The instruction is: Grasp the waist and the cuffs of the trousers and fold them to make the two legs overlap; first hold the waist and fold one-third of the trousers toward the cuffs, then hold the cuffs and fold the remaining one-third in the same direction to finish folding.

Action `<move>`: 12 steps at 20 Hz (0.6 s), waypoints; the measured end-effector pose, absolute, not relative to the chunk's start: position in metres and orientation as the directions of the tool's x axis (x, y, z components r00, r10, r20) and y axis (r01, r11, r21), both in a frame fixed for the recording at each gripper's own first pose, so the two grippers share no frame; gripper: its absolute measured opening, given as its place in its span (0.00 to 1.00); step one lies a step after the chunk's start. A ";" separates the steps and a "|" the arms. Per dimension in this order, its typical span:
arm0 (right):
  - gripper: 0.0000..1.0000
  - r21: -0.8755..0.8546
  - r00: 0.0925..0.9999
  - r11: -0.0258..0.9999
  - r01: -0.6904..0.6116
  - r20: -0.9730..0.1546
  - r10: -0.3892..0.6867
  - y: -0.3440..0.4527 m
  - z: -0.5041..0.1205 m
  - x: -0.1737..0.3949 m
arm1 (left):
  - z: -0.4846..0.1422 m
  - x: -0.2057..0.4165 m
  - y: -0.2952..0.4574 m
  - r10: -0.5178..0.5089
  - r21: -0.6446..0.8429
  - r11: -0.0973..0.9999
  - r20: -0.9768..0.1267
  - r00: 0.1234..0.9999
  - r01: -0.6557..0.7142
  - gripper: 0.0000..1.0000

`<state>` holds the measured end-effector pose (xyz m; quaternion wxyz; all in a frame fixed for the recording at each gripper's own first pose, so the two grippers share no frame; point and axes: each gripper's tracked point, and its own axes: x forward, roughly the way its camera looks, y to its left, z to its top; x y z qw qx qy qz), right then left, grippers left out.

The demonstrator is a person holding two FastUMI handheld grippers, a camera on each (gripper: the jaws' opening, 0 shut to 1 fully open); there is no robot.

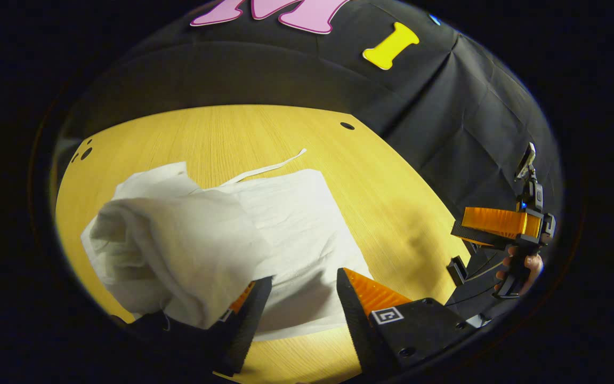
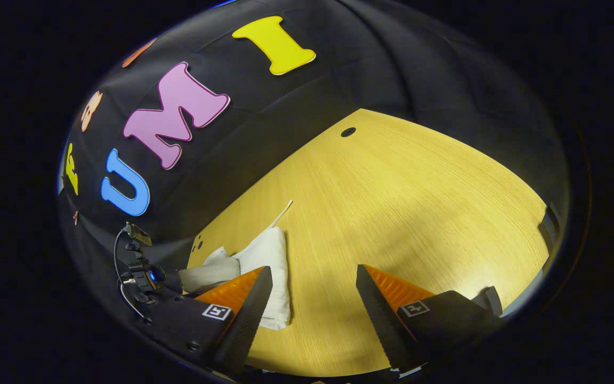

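Observation:
The white trousers lie folded on the yellow wooden table. A thick bunched fold rests on their left part and drapes over one finger of my left gripper. That gripper hovers open just above the near edge of the cloth, gripping nothing. A thin drawstring trails from the far edge. In the right gripper view the trousers sit small at the left, beside my right gripper, which is open over bare wood. The right gripper hangs off to the side, held by a hand.
The table has small round holes near its far corners. Black cloth walls stand close behind and to the right of the table. The other gripper's body and cables show at the left of the right gripper view.

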<state>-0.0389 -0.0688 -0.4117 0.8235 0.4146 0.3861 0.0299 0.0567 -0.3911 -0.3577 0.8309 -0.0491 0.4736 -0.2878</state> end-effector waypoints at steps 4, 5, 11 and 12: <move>0.98 0.746 0.733 0.620 0.243 -0.560 0.386 -0.060 -0.395 -0.025 | -0.336 0.058 -0.389 -0.544 -0.360 0.822 -0.727 0.418 0.441 0.92; 0.98 0.746 0.734 0.621 0.241 -0.559 0.386 -0.058 -0.393 -0.023 | -0.329 0.058 -0.386 -0.546 -0.356 0.821 -0.717 0.434 0.446 0.93; 0.98 0.739 0.741 0.653 0.165 -0.530 0.412 -0.037 -0.364 -0.011 | -0.260 0.065 -0.376 -0.605 -0.404 0.793 -0.607 0.515 0.456 0.93; 0.98 0.740 0.744 0.654 0.158 -0.524 0.414 -0.033 -0.358 -0.010 | -0.249 0.064 -0.374 -0.615 -0.422 0.788 -0.588 0.526 0.449 0.93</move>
